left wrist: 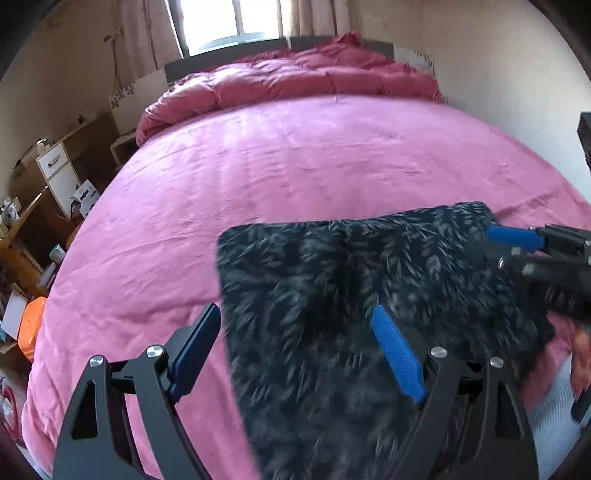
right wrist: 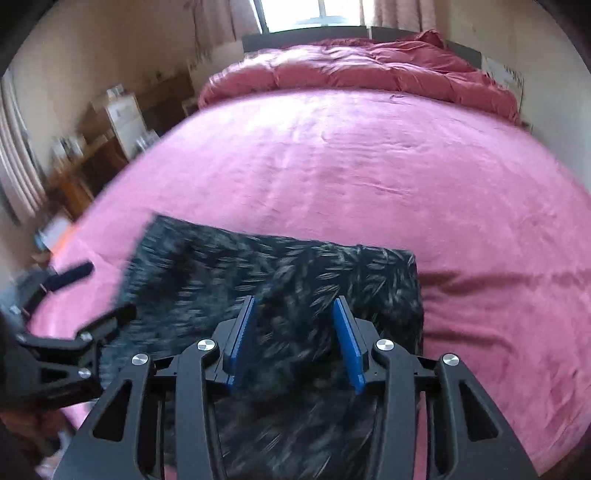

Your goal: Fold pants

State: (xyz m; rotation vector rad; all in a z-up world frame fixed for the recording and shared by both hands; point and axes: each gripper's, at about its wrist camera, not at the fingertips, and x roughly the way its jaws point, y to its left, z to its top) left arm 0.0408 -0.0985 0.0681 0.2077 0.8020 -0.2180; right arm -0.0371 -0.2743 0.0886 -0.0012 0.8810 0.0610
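A: Pants (left wrist: 332,295) are lying folded on the near part of the pink bed sheet (left wrist: 277,166), dark fabric with a pale leaf-like print, making a rough rectangle.

B: Are both tools showing?

A: Yes. The left gripper (left wrist: 299,321) is hovering over the pants' left edge with its blue-padded fingers (left wrist: 397,354) spread wide; one finger is sitting over bare sheet just beside the fabric, the other over the print. Nothing is sitting between them.

B: And the other one?

A: The right gripper (right wrist: 293,306) is reaching over the middle of the pants (right wrist: 295,280), its jaws parted as well, with the fabric showing in the gap. Whether the pads are touching the cloth is blurred, so I cannot tell. In the left wrist view it is coming in from the right side, near the far right corner of the pants.

B: What is lying beyond?

A: A rumpled red duvet (left wrist: 295,77) is bunching along the head of the bed under a bright window (left wrist: 229,22). A white drawer cabinet (left wrist: 59,173) and a cluttered wooden desk (left wrist: 22,236) are standing along the left wall, with something orange (left wrist: 33,325) beside the bed edge.
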